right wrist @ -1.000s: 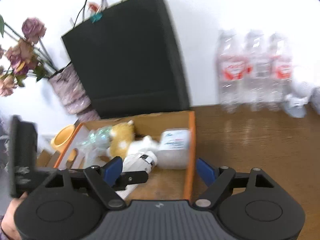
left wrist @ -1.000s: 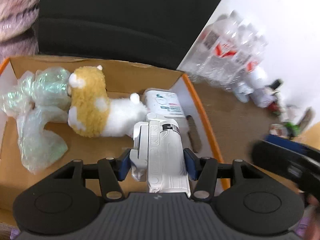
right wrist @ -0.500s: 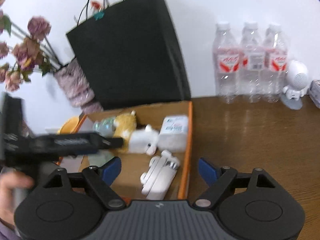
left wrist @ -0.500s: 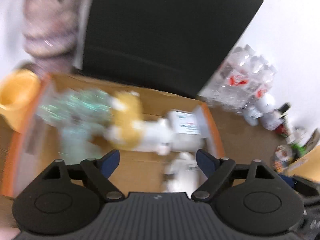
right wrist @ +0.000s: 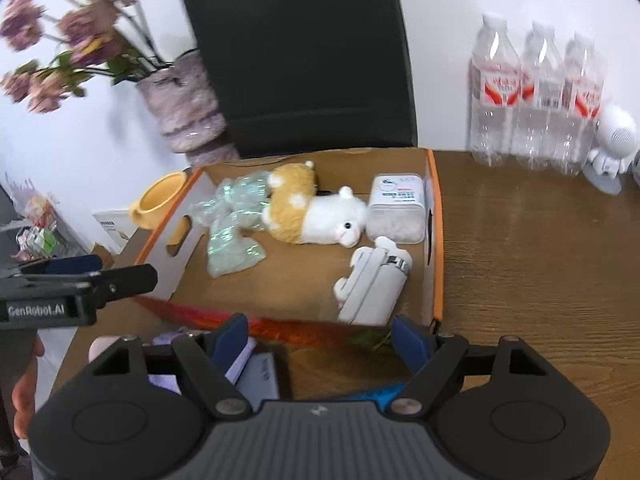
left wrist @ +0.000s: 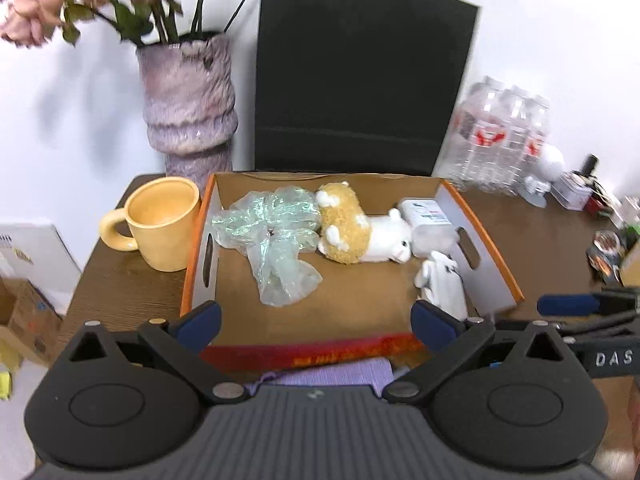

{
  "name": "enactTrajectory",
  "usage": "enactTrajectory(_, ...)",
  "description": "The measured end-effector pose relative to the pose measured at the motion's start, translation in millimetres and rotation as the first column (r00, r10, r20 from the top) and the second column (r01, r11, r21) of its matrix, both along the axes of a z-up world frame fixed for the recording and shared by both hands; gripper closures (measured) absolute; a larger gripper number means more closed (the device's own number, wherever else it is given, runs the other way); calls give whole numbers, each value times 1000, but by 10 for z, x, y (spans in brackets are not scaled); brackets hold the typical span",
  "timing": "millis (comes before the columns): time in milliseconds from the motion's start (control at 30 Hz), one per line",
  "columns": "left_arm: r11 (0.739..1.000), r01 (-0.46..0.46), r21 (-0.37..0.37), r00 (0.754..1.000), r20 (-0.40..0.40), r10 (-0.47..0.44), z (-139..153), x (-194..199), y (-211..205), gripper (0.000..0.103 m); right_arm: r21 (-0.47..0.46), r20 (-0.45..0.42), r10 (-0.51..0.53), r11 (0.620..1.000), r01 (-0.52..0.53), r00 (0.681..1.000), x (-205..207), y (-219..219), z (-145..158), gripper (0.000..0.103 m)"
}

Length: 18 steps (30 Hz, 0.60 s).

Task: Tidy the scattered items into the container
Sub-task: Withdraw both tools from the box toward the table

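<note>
We hold our left gripper (left wrist: 316, 322) above the near edge of the cardboard box (left wrist: 486, 280), its blue-padded fingers (left wrist: 198, 320) spread to their widest and nothing between them; the jaws have just been opening. The white folded device (left wrist: 442, 286) lies free on the box floor near the right wall, close to our right-hand pad but not touching it. Behind it sits a clear plastic tub (left wrist: 426, 220) with a printed lid, and against that tub rests the plush alpaca (left wrist: 360, 232), lying on its side, yellow body and white head. To the left of the alpaca lies crumpled clear wrap (left wrist: 276, 240).

Our right gripper (right wrist: 322, 340) hovers over the wooden table (right wrist: 540, 260) at the box's near right corner, its fingers (right wrist: 230, 338) apart with nothing pinched; the jaws have just been closing a little. Under it we see a purple notebook (right wrist: 240, 364) and a blurred red-orange strip (right wrist: 288, 328) along the box's front edge.

Outside the box stand a yellow mug (left wrist: 160, 222) just left of it, a mottled purple vase (left wrist: 188, 96) with flowers, a black paper bag (left wrist: 360, 76) behind, and three water bottles (right wrist: 536, 96) well to the right beside a small white robot figure (right wrist: 612, 144).
</note>
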<state>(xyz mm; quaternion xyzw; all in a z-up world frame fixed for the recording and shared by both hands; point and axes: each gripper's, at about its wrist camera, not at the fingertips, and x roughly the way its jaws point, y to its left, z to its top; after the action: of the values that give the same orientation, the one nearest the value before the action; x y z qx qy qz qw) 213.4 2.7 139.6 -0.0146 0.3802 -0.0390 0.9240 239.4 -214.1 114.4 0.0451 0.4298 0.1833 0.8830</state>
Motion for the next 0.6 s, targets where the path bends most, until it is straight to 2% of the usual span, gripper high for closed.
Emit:
enactTrajectory(200,1000,10,11,1000,7,-10,-4,-387,20,0,-46,37,11,999,-9,999,-438,110,144,25)
enactTrajectory(333,1000,6,28,1000,21,-6,-16,-620,24,0,-28,48,10,1000,-9,999,-692,98,183,25)
enactTrajectory(500,1000,25,2,998,56,-25,-30,-969,-2,0,6,71,-1,1000,0,997,-1019,52,173,25)
enactTrajectory(600,999,41,9,995,86,-42,-173,-1245,-36,0,26,118,-4,1000,1,993,-1312,13,123,24)
